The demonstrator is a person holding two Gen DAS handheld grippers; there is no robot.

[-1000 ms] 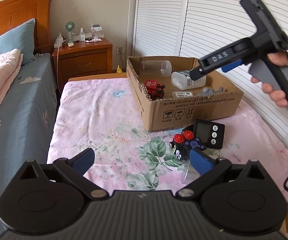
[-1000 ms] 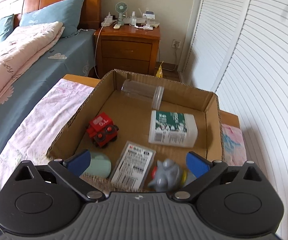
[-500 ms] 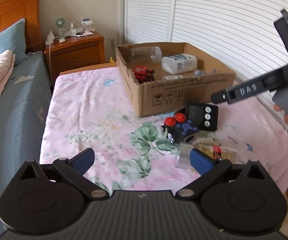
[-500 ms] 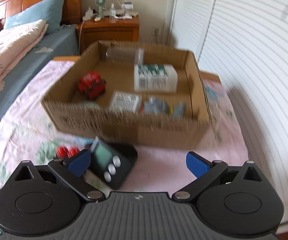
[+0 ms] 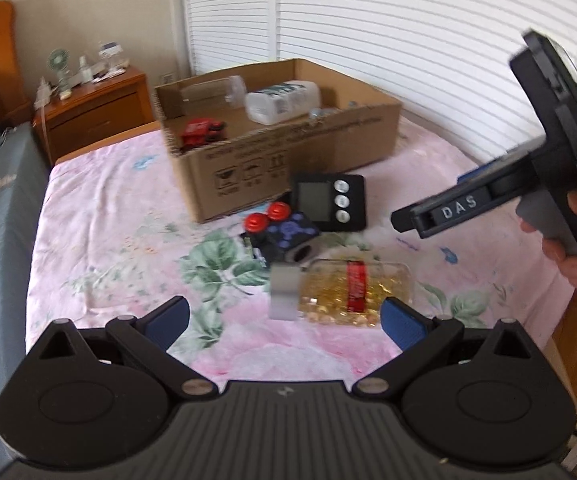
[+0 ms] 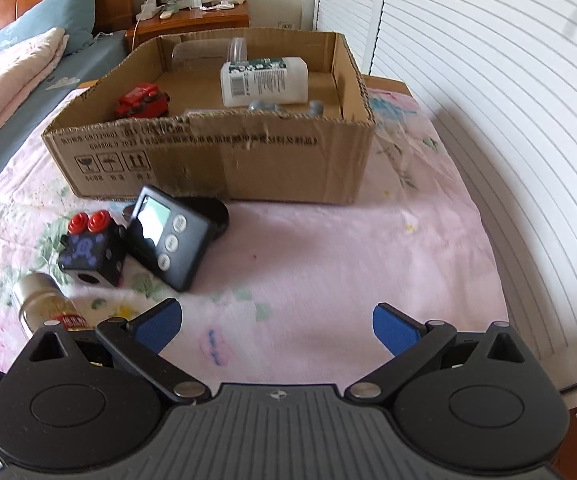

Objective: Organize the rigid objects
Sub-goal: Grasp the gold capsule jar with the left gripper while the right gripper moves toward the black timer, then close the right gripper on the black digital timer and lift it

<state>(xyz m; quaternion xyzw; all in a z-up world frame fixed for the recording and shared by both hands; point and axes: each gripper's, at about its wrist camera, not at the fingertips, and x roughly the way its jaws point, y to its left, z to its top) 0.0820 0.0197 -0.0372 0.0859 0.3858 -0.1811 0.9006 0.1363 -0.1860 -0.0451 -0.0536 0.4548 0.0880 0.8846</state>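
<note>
The right gripper (image 6: 274,326), fingers spread and empty, hangs over the floral cloth (image 6: 328,264) near a digital timer (image 6: 168,236), before the cardboard box (image 6: 216,164).

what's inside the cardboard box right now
Inside the cardboard box: a red toy, a white bottle, a clear container and grey pieces. Its front wall hides the floor.

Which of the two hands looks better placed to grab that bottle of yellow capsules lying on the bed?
Probably the left gripper: the capsule bottle lies right ahead between its open fingers. The right gripper, also open, has it off to its left edge.
</note>
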